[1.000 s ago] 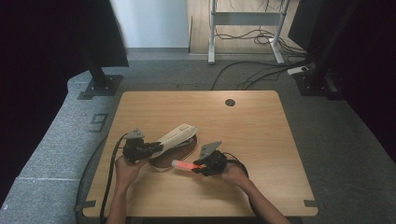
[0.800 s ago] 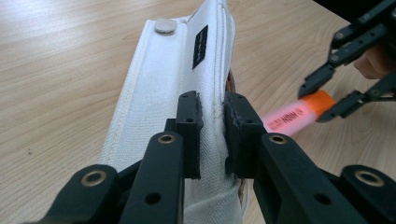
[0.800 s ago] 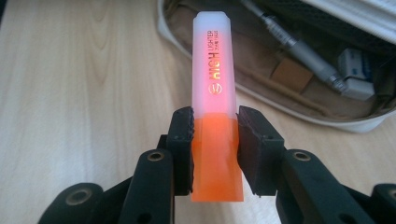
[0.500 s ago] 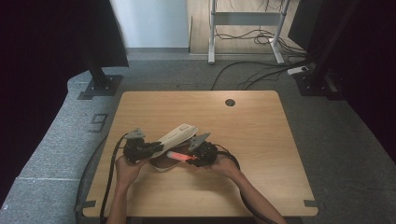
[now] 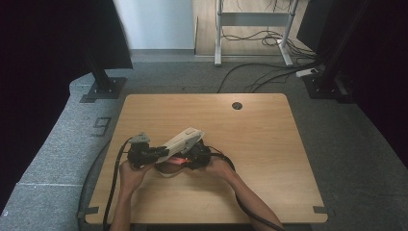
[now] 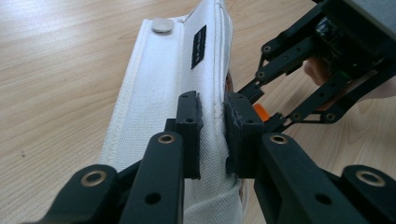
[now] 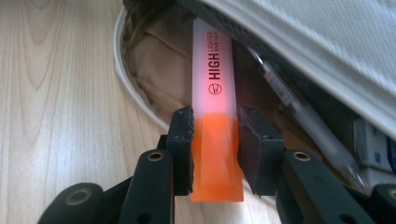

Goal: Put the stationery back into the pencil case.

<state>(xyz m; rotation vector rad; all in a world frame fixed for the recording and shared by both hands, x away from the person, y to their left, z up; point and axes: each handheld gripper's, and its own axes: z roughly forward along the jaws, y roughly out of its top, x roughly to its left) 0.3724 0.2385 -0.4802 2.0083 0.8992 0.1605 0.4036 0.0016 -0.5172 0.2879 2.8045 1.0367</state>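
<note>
Right gripper view: the right claw is pinching an orange highlighter at frame centre, its tip inside the open white pencil pouch. The left claw is clamped on the pouch's flap, lower centre of the desk. One second earlier, the highlighter sat outside the pouch.

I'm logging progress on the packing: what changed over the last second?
The right hand-held gripper carried the orange highlighter leftward, its tip now in the white pencil case. The left hand-held gripper kept its grip on the raised flap; the case stayed put.
</note>
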